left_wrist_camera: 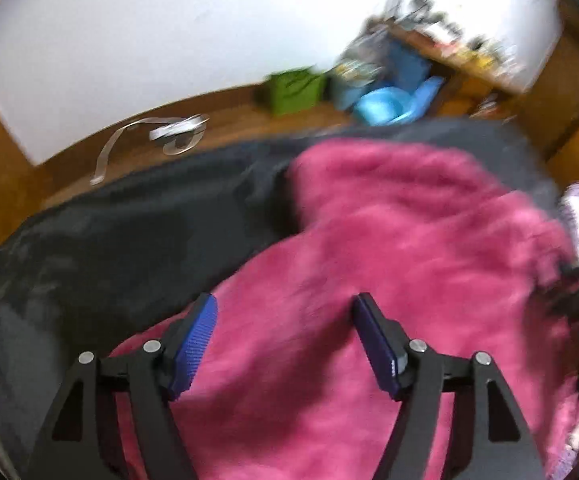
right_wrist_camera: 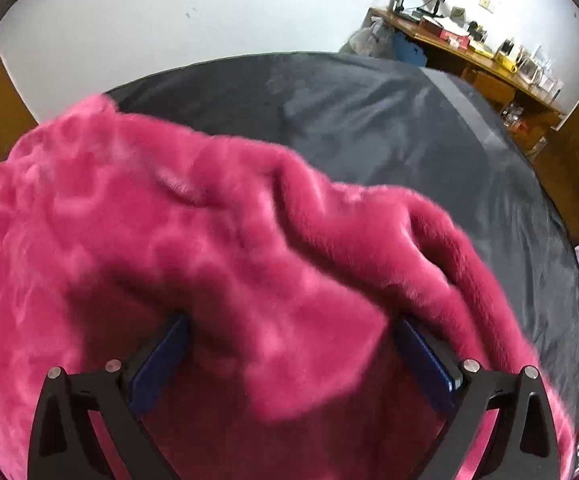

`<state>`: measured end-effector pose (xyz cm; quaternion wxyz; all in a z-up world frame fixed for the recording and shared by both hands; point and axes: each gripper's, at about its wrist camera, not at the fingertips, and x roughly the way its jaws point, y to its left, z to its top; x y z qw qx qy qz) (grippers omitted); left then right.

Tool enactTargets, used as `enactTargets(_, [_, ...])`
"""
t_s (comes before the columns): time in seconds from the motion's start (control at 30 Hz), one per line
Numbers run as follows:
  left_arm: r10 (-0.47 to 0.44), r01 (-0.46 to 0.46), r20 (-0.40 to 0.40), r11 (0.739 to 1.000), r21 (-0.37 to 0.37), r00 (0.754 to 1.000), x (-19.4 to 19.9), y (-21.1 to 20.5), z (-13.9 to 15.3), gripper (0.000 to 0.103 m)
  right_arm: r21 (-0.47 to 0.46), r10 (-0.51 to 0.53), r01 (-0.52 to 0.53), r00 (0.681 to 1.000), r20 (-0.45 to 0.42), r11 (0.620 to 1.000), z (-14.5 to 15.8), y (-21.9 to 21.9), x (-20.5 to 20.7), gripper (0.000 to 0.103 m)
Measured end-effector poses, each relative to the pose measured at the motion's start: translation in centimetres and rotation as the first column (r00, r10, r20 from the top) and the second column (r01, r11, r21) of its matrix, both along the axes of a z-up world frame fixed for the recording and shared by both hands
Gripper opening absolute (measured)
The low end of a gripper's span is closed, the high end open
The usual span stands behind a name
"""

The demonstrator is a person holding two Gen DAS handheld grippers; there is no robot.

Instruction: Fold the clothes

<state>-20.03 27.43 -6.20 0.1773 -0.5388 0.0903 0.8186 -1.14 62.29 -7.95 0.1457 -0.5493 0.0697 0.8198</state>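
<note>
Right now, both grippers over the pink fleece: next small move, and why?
Probably close the right gripper: its jaws stand wide with a bunched fold of the pink fleece garment between the pads. The left gripper is open above flat fleece, holding nothing, over the dark bedsheet.

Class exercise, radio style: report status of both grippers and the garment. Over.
Left gripper open, over pink fleece garment. Right gripper open, fleece bunched between its fingers. Garment rumpled on dark sheet, unfolded. Nothing blocking.

There are one pink fleece garment [right_wrist_camera: 193,240], one dark sheet [right_wrist_camera: 389,120], two grippers [left_wrist_camera: 283,344] [right_wrist_camera: 289,360], one wooden desk [right_wrist_camera: 469,56], one green box [left_wrist_camera: 295,90] and one white strap [left_wrist_camera: 157,136].
</note>
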Motion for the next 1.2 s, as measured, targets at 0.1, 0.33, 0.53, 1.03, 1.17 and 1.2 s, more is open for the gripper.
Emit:
enactTargets(0.1, [0.120,-0.119,0.036,0.992,-0.040,0.992,-2.3,-2.2,-2.6,0.075,0.001,-0.045,0.045,0.999,0.015,0.999,0.1,1.8,-2.0,0.103])
enactTargets(0.33, [0.177,-0.175,0.019,0.982,-0.065,0.984,-3.0,-3.5,-2.7,0.084,0.020,-0.020,0.020,0.999,0.044,1.000,1.7,0.1,-0.9,0.103])
enactTargets(0.53, [0.138,-0.138,0.029,0.990,-0.026,0.990,-0.1,-2.1,0.0,0.084,-0.133,0.175,-0.175,0.984,-0.009,0.976,5.3,-7.7,4.8,0.103])
enactTargets(1.03, [-0.057,0.047,0.142,0.996,0.071,0.988,15.1,5.4,3.4,0.085,-0.154,0.102,-0.106,0.994,-0.033,0.982,4.4,-7.8,25.4,0.103])
enactTargets(1.17, [-0.080,0.064,0.197,0.994,0.085,0.977,19.4,7.2,2.3,0.085,-0.118,0.040,-0.048,0.997,-0.064,0.992,5.3,-4.5,31.3,0.102])
enactTargets(1.2, [-0.086,0.071,0.207,0.994,0.079,0.975,20.4,7.9,2.0,0.085,-0.101,0.041,-0.048,0.997,-0.062,0.994,5.2,-3.9,32.8,0.102])
